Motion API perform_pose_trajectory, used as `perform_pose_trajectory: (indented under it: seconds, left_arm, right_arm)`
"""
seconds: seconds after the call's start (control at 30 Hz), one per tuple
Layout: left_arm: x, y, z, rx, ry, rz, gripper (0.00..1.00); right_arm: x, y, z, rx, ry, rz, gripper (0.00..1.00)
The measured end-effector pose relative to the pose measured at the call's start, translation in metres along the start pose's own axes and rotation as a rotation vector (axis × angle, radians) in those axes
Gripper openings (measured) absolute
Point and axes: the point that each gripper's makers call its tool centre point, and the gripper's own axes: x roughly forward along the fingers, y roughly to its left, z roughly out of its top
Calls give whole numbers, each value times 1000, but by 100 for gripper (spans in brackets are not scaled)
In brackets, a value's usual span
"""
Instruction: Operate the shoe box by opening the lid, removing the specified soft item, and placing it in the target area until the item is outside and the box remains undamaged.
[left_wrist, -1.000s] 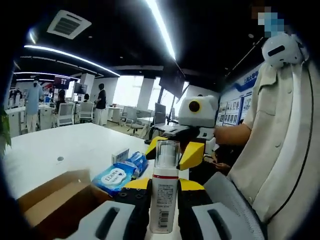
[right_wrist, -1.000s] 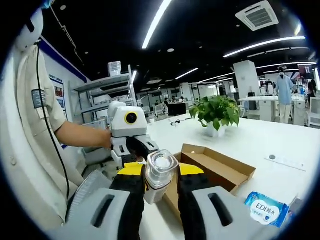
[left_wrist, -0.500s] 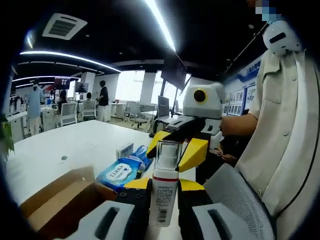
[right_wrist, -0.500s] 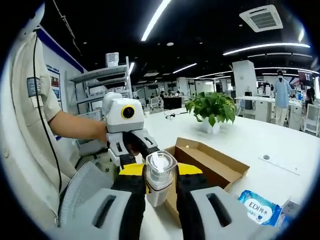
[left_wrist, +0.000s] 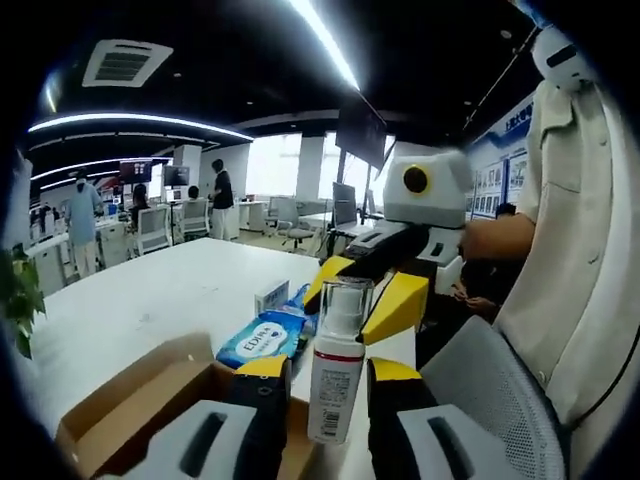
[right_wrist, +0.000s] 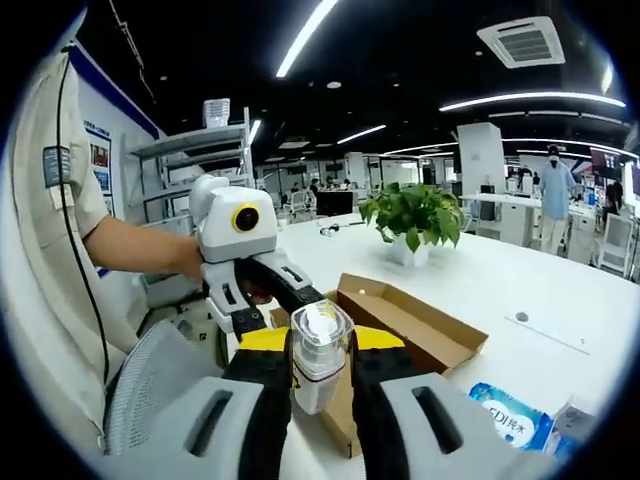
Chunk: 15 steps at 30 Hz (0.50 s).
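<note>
Both tongs close on one pump bottle (left_wrist: 334, 375), held in the air above the white table (left_wrist: 150, 300). Left tongs (left_wrist: 322, 392) clamp the bottle's white body, jaws narrow against its sides, label facing the camera. Right tongs (right_wrist: 318, 375) grip the clear cap end (right_wrist: 320, 335) of that same bottle, jaws tight on it. From the left gripper view the right tongs' yellow jaws reach in around the cap from beyond (a two-point hold, likely to steady a slippery round thing, or to pass it across).

Just beyond and below the left tongs lies the open cardboard box (left_wrist: 140, 395), flaps spread, inside plain brown; whether anything remains in it cannot be told. Bottle is already outside the box, not yet set down.

Past the box, a blue wipes pack (left_wrist: 262, 338) lies flat on the table, with a small white carton (left_wrist: 270, 296) behind it. In the right gripper view the same pack (right_wrist: 508, 412) sits right of the tongs, and a potted plant (right_wrist: 410, 218) stands farther off.

Person's sleeve and forearm (right_wrist: 150, 255) run to the left tongs. Far back: desks, chairs, people standing.
</note>
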Motion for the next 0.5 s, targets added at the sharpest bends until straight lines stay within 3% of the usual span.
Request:
perform_pose_trajectory:
  seconds: [0.33,0.5]
  left_arm:
    - [-14,14,-2,-21,7,75,41]
    - [-24,21,-5,-37,18,127,52]
  right_arm:
    - [-4,-19,4,0,-3,-41,19]
    - [-8,-30,6,-7,-1,-64,19]
